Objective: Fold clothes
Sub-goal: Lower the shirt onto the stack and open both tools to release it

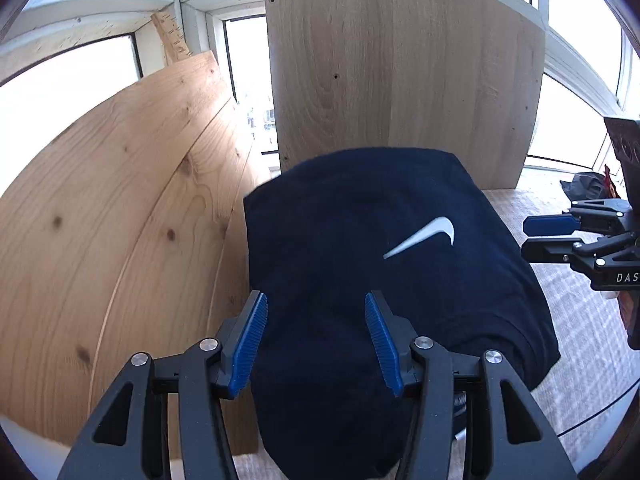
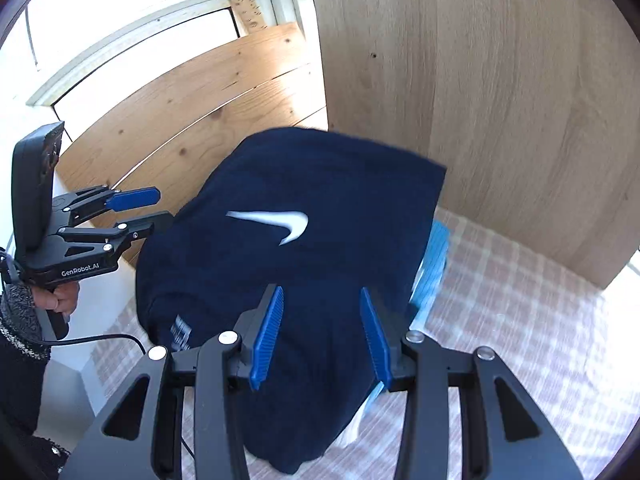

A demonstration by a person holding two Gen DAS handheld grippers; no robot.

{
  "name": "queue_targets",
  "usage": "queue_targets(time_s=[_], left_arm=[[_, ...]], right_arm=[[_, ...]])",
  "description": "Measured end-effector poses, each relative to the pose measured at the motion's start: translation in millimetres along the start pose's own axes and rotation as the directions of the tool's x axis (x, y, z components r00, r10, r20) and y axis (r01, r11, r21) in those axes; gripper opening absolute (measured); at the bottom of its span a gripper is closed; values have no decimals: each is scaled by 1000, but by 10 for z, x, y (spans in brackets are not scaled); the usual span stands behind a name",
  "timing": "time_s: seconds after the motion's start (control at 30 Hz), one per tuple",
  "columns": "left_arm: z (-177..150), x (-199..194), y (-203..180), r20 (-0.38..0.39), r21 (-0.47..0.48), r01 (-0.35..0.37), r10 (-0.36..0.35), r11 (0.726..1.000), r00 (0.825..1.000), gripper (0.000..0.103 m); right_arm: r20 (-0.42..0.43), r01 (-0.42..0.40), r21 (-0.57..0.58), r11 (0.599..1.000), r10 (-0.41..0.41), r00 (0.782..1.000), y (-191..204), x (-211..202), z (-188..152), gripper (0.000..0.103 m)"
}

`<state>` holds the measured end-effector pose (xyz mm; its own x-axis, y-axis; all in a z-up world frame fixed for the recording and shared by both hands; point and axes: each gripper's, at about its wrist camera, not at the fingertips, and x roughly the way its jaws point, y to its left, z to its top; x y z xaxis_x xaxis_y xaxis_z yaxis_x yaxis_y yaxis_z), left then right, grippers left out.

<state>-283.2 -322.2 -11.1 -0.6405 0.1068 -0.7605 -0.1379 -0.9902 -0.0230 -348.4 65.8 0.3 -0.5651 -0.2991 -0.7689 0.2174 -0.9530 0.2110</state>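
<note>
A folded navy shirt (image 1: 360, 240) with a white swoosh logo (image 1: 424, 236) lies on the checked cloth, its far edge close to the upright wooden boards. My left gripper (image 1: 315, 298) hovers open over the shirt's near left part, holding nothing. In the right wrist view the same shirt (image 2: 320, 192) sits on top of a light blue garment (image 2: 434, 264). Above the shirt's near edge, my right gripper (image 2: 321, 292) is open and holds nothing. Each gripper shows in the other's view: the left gripper (image 2: 154, 210) at the shirt's left edge, the right gripper (image 1: 524, 237) at its right edge.
A tall oak panel (image 1: 400, 60) stands right behind the shirt, and pine boards (image 1: 120, 200) lean at the left. Windows lie beyond. The pink checked cloth (image 2: 520, 320) covers the surface. A hand (image 2: 60, 296) holds the left gripper's handle, and a black cable (image 2: 120, 338) trails from it.
</note>
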Motion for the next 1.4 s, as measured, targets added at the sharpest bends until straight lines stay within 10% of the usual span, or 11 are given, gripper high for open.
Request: queue_targets(time_s=[0.27, 0.6, 0.8, 0.9, 1.4], left_arm=[[-359, -92, 39, -42, -12, -70, 69, 997, 997, 50], [-407, -293, -257, -27, 9, 47, -47, 999, 999, 50], [-223, -226, -867, -40, 184, 113, -108, 976, 993, 50], [-115, -134, -1106, -60, 247, 143, -132, 958, 989, 50], [114, 300, -1447, -150, 369, 174, -127, 913, 981, 50]], right_arm=[[-76, 165, 166, 972, -154, 985, -352, -299, -756, 41], [-95, 27, 135, 990, -14, 995, 29, -259, -1163, 36], [-54, 36, 74, 997, -32, 998, 107, -339, -1183, 34], [-49, 35, 55, 998, -32, 998, 117, -273, -1131, 10], [-86, 74, 122, 990, -63, 994, -173, -404, -1192, 6]])
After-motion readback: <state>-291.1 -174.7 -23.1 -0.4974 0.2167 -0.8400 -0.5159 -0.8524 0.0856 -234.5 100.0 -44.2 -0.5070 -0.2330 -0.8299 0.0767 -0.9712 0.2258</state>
